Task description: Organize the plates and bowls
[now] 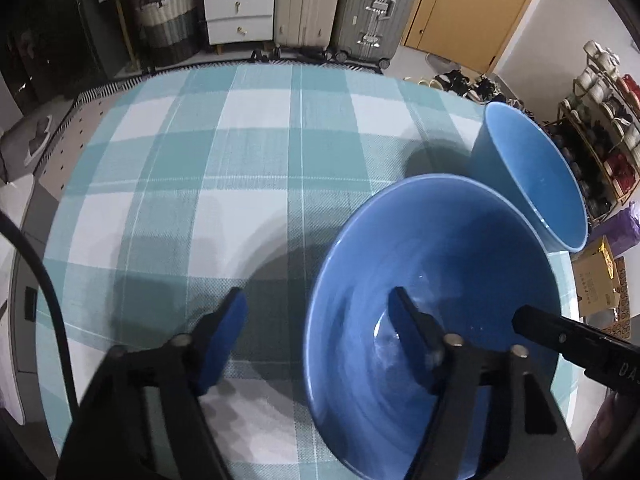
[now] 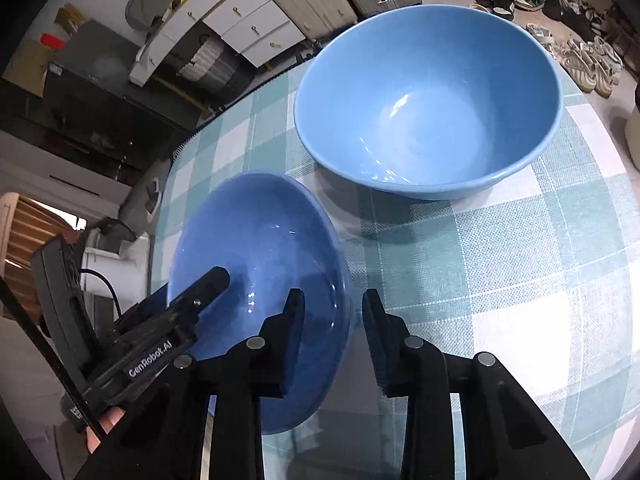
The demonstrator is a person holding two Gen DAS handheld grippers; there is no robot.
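A darker blue small bowl (image 1: 400,248) (image 2: 256,232) sits on the checked tablecloth (image 1: 200,160) close to both cameras. My left gripper (image 1: 316,294) straddles its left rim, one finger inside the bowl and one outside, with clear gaps, so it is open. My right gripper (image 2: 333,294) straddles the opposite rim with narrower gaps at its pads; it is open too. Each gripper's finger (image 1: 532,320) (image 2: 212,280) shows in the other's view. A larger light blue bowl (image 1: 532,176) (image 2: 428,112) stands upright and empty just beyond the small one.
The table's far edge runs in front of suitcases (image 1: 360,8) and white drawers (image 1: 240,0). A shoe rack (image 1: 600,120) and a cardboard box (image 1: 596,280) stand on the floor to the right. Shoes (image 2: 580,60) lie on the floor. Bare cloth spreads left of the bowls.
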